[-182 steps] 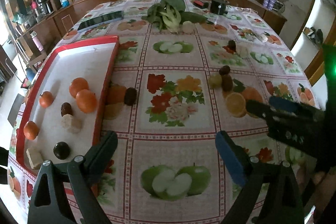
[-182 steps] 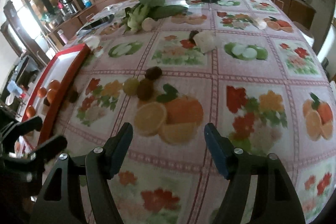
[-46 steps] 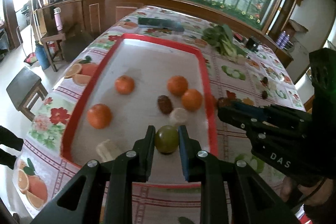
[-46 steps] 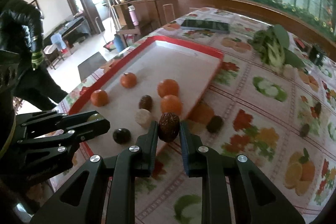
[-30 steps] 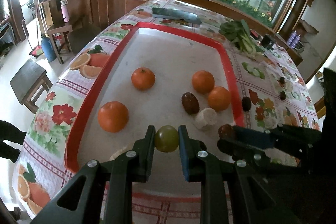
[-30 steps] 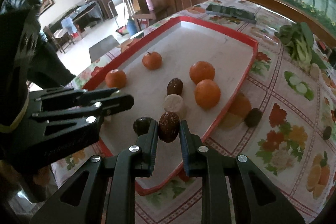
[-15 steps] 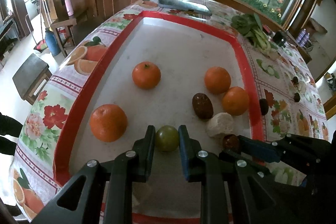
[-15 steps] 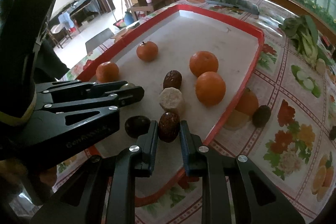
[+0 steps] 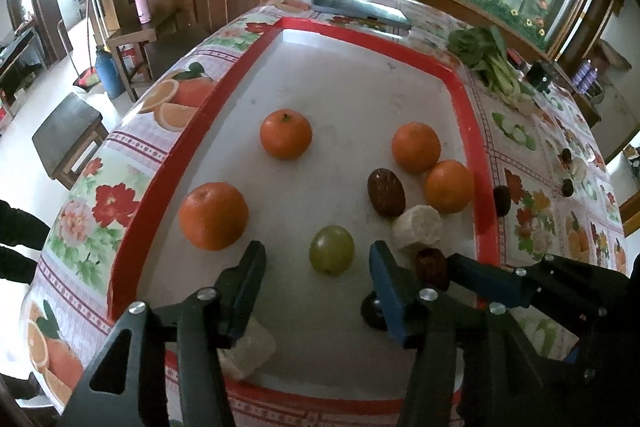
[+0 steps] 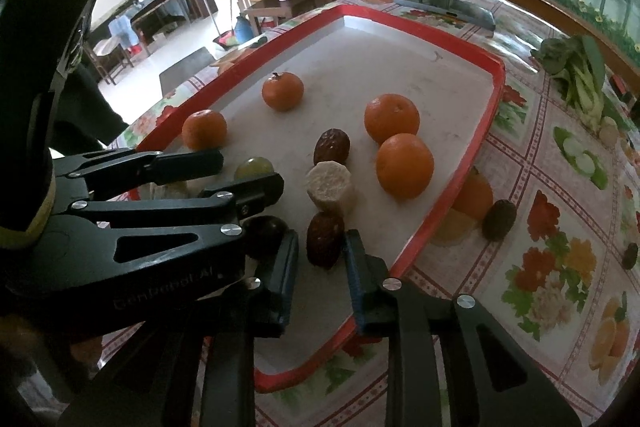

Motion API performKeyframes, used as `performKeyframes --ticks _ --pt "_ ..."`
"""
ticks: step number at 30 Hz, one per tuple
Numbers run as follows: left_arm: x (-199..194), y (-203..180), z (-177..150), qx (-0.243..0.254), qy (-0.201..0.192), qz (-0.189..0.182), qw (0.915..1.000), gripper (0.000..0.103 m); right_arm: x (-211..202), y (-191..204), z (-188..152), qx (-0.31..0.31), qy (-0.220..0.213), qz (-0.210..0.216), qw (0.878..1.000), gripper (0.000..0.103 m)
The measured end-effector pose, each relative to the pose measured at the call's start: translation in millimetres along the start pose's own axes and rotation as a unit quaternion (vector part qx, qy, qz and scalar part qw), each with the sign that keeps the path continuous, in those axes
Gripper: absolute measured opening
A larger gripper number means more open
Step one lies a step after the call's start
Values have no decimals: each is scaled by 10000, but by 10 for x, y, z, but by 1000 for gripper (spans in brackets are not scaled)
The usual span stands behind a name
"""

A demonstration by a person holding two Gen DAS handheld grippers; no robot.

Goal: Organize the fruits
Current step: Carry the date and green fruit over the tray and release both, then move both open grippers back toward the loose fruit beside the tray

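Released since the earlier frame, green fruit (image 9: 331,254) rests lower-centre on red-rimmed tray (image 9: 468,111) between parted left hand-held gripper (image 9: 316,273) fingers, while right hand-held gripper (image 10: 322,261), also parted, flanks brown date (image 10: 325,239).

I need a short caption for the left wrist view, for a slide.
Open left gripper behind a green fruit on the red tray.

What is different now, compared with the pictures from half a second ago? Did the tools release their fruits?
Yes. The left tool has opened, and the green fruit now rests free on the red tray. The right tool has also opened around the brown date, which sits on the tray. The four oranges, the other date and the pale chunk stayed in place.
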State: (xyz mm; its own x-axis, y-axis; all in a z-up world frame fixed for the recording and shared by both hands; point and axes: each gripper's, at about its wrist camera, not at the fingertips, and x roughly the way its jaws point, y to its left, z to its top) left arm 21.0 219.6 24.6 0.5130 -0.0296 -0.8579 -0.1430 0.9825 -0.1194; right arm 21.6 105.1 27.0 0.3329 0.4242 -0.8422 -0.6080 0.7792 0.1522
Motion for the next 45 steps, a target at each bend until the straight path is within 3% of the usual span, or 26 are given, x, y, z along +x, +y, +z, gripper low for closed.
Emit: performKeyframes --ticks 10,13,15,22,33,45 --pt "-202 -60 -77 -125 -187 126 9997 81 -249 37 -100 -46 -90 -3 9999 36" --pt "-259 -122 -103 -128 -225 123 9996 84 -351 44 -143 -87 -149 -29 9998 39" --pt "-303 -175 -121 -139 -248 97 9995 86 -422 36 -184 -113 -197 -130 9997 48" --pt "-437 -469 -172 -6 -365 37 9993 88 -652 -172 -355 51 -322 -252 9992 50" --pt "-401 -1330 -244 669 -269 -171 9972 89 -977 -931 -808 1021 -373 -494 9928 57" --pt "-147 -2198 -363 1308 61 -291 9910 90 -1283 -2180 -1413 2243 -428 -1139 9669 60"
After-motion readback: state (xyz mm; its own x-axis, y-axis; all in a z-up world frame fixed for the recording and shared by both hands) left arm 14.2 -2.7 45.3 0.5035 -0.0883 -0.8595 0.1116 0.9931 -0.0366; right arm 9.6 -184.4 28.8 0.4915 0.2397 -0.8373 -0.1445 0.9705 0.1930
